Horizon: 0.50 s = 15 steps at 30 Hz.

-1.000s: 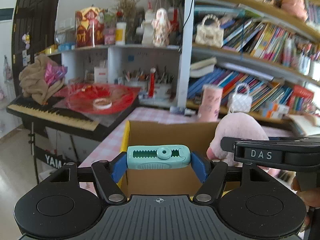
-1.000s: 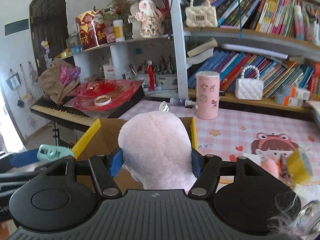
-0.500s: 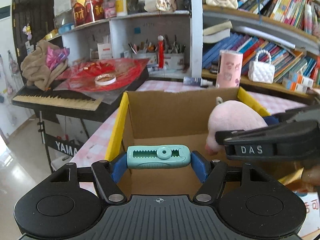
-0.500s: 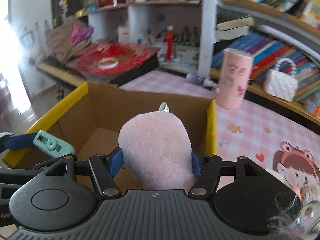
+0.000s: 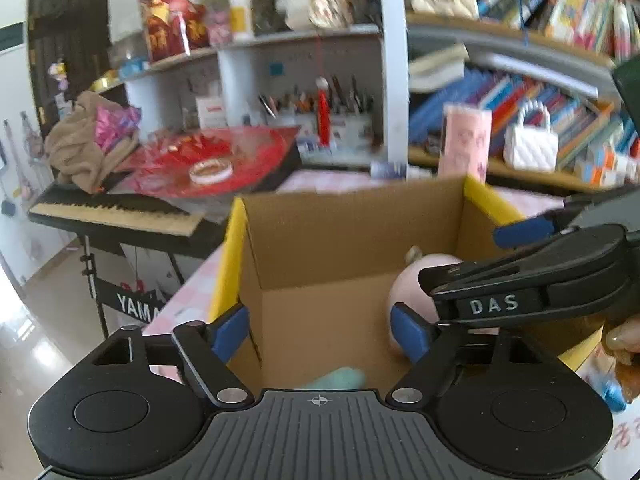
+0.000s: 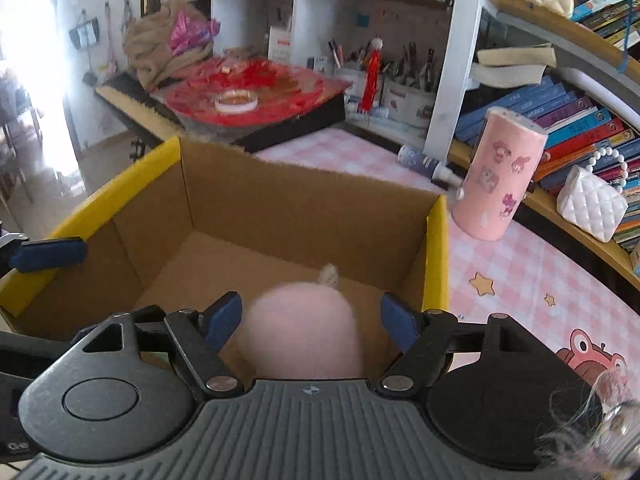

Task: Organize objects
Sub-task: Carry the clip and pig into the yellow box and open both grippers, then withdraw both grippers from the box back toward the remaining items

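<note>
An open cardboard box with yellow flap edges stands on the pink checked table; it also shows in the right wrist view. My left gripper is open over the box. A blurred teal clip lies loose just below its jaws. My right gripper is open above the box, and in the left wrist view it reaches in from the right. The pink plush toy sits free between the open right fingers, inside the box.
A pink cylinder and a small bottle stand on the table beyond the box. A white handbag and books fill the shelf at right. A keyboard with a red tray stands at left.
Both grippers have opened over the box. The left one let go of the teal clip, which dropped. The right one let go of the pink plush, which now sits lower in the box.
</note>
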{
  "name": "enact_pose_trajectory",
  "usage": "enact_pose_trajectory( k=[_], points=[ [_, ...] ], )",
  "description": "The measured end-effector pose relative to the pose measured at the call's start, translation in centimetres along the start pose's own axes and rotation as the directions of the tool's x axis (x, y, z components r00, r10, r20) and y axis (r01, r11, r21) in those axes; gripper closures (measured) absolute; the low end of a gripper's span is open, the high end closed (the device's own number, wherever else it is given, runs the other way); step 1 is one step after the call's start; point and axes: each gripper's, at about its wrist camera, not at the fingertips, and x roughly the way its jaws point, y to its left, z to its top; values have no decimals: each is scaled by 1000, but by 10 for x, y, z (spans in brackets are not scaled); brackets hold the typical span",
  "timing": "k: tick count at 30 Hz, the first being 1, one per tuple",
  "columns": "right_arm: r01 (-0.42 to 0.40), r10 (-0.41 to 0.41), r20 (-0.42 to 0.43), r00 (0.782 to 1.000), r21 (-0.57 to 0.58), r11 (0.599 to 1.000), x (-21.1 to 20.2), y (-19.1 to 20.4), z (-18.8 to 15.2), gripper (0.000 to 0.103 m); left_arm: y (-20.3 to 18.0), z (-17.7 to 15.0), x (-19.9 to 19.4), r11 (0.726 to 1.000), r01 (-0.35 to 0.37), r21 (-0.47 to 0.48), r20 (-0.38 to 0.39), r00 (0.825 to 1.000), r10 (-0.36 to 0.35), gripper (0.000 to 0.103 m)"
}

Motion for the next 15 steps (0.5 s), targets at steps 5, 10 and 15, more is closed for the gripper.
enact_pose_trajectory(
  k=[5, 10, 15],
  points=[
    [2, -9, 96, 995, 73, 997, -38, -4, 5, 23, 10, 8, -35, 998, 10, -57, 89, 996, -5, 15],
    [36, -61, 152, 987, 159, 987, -80, -1, -4, 21, 20, 5, -69, 996, 6, -90, 138, 990, 7, 11],
    [91, -120, 163, 979, 175, 980, -108, 18, -26, 20, 32, -13, -94, 993, -1, -122, 132, 991, 17, 10]
  ],
)
